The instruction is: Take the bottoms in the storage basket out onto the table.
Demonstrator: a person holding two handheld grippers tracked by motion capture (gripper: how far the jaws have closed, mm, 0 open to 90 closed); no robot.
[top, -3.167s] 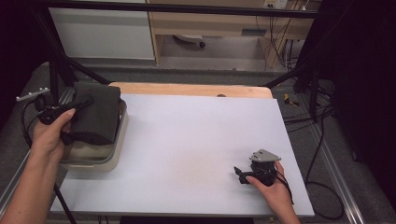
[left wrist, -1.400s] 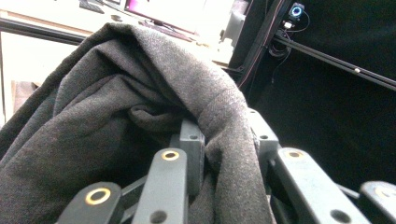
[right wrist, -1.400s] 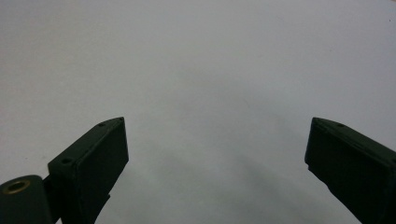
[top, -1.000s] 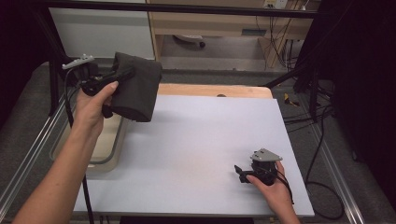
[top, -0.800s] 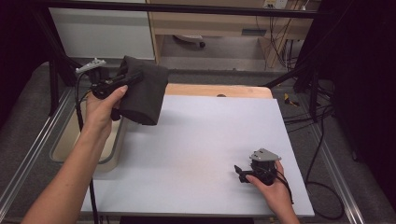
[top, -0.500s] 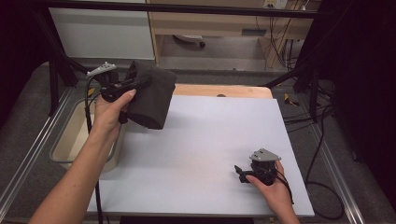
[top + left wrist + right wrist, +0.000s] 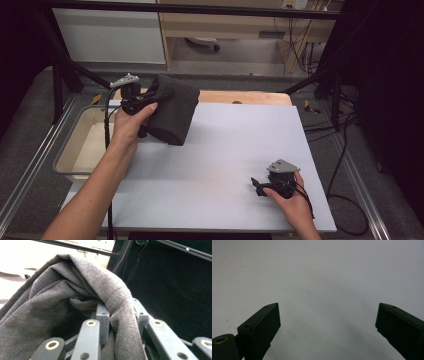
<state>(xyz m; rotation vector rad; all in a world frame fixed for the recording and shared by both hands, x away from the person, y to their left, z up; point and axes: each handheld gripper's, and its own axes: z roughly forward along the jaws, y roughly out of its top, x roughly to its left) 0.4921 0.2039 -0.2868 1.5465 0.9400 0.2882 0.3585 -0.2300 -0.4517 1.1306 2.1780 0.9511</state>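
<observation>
1. my left gripper (image 7: 148, 100) pinches a fold of the dark grey cloth (image 7: 172, 114), which hangs from its jaws above the white table (image 7: 220, 150).
2. my right gripper (image 7: 260, 186) rests on the table, jaws spread wide, well apart from the cloth.

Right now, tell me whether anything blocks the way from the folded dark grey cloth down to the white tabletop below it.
Nothing visible does. The folded dark grey cloth hangs clamped in the left gripper above bare white tabletop; the right gripper rests open, well off to the side.
</observation>
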